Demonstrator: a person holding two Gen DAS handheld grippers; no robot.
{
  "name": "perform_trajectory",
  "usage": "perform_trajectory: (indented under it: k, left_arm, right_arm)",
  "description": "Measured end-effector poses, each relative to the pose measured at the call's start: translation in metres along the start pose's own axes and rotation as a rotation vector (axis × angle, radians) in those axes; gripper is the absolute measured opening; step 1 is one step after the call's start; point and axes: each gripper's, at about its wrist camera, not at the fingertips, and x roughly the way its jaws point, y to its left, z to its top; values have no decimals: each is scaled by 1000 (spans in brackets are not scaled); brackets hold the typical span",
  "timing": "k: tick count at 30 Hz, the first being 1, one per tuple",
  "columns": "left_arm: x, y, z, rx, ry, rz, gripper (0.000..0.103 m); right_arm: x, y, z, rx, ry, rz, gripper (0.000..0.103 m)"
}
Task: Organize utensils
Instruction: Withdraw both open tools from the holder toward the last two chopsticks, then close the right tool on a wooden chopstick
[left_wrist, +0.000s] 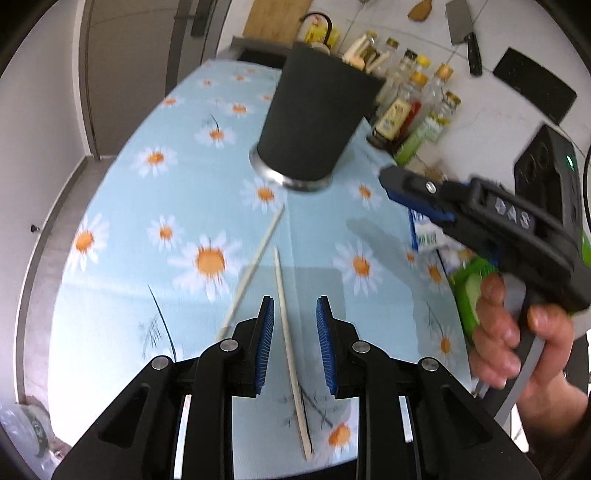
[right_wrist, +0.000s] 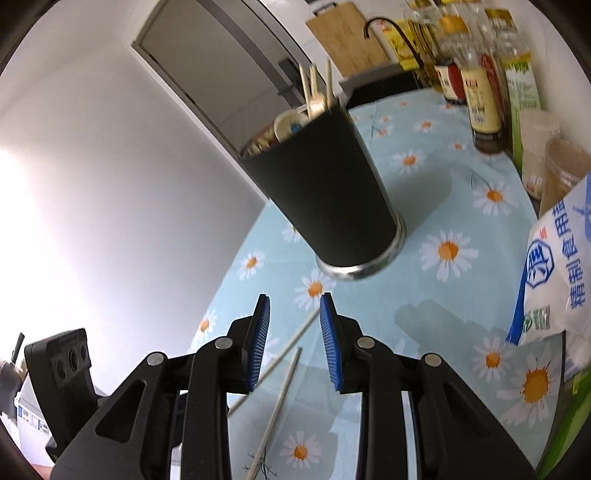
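Two pale chopsticks lie on the daisy tablecloth (left_wrist: 122, 229). One chopstick (left_wrist: 291, 354) runs between the fingers of my open left gripper (left_wrist: 294, 312); the other chopstick (left_wrist: 255, 266) lies to its left, angled toward the holder. A black utensil holder (left_wrist: 317, 118) with a steel base stands beyond them. In the right wrist view the holder (right_wrist: 325, 192) has chopsticks and a spoon in it. My right gripper (right_wrist: 294, 308) is open and empty above the two chopsticks (right_wrist: 280, 391). The right gripper also shows in the left wrist view (left_wrist: 413, 199), to the right of the holder.
Sauce and oil bottles (left_wrist: 410, 103) stand behind the holder. A salt bag (right_wrist: 554, 266) and paper cups (right_wrist: 535, 147) sit at the right. A cleaver (left_wrist: 463, 33) hangs on the wall. A sink with a faucet (right_wrist: 388, 33) is at the far end.
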Motion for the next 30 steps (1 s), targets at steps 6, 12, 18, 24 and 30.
perform_trajectory:
  k: [6, 12, 18, 24, 30]
  left_arm:
    - [13, 4, -19, -13, 118, -45, 23]
    - [26, 11, -28, -19, 220, -59, 23]
    - [29, 14, -29, -40, 270, -87, 23]
    - [27, 21, -32, -54, 288, -127, 23]
    - [18, 40, -30, -63, 278, -153, 23]
  right_arm:
    - [26, 13, -5, 18, 199, -34, 30]
    - [63, 39, -12, 19, 417, -102, 30]
    - [103, 43, -17, 97, 621, -187, 27]
    - [127, 52, -20, 84, 712, -302, 20]
    - [142, 60, -28, 53, 745, -416, 14]
